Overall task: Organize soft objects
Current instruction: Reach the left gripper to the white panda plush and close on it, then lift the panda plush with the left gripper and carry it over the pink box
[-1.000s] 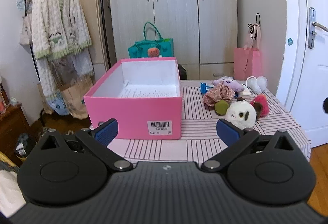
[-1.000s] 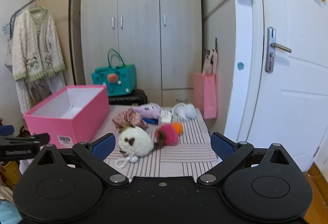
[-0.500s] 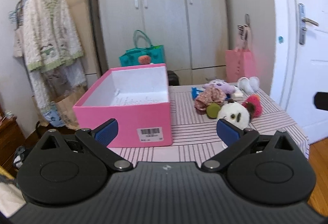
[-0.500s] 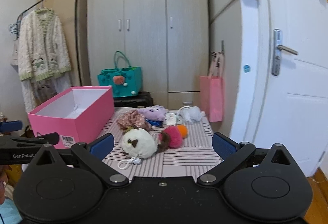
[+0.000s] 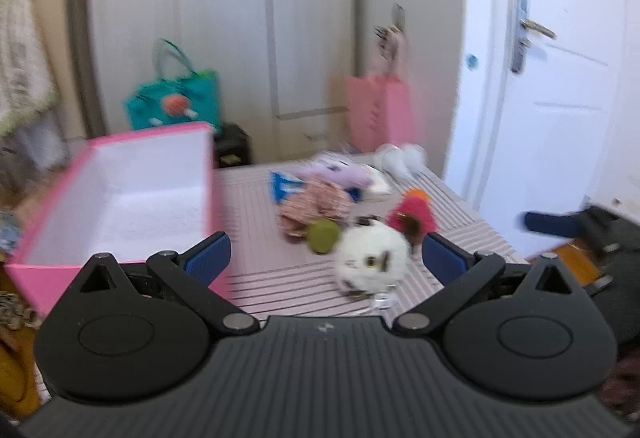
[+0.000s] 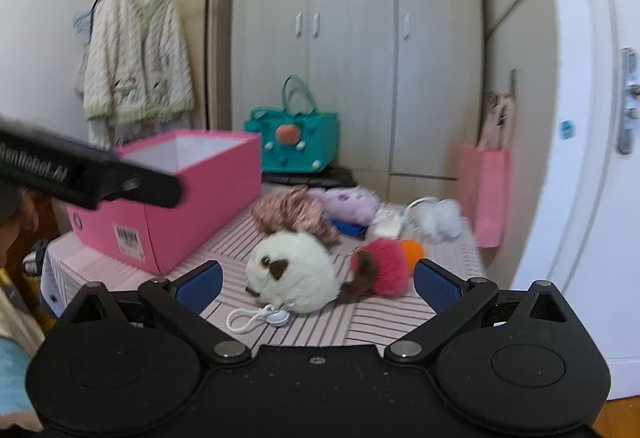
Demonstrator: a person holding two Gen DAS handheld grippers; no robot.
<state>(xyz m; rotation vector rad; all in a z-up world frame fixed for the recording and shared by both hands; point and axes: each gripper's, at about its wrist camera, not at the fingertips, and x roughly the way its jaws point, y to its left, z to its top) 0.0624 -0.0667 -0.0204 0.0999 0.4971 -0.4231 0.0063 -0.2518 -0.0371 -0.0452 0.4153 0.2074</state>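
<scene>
Plush is what these jaws must deal with: the round white fluffy toy with a brown ear patch point(image 6: 294, 272) lies on the pink striped tablecloth point(image 6: 384, 322), just beside the pink-and-brown furry pompom point(image 6: 380, 268) and near the open pink cardboard box point(image 6: 188, 189). It looks light, squashy and loose-piled, so a bite across its full middle seems safer than tugging the white cord loop point(image 6: 246, 318). Both the right gripper point(image 6: 316, 284) and the left gripper point(image 5: 326, 258) are spread wide, holding nothing.
</scene>
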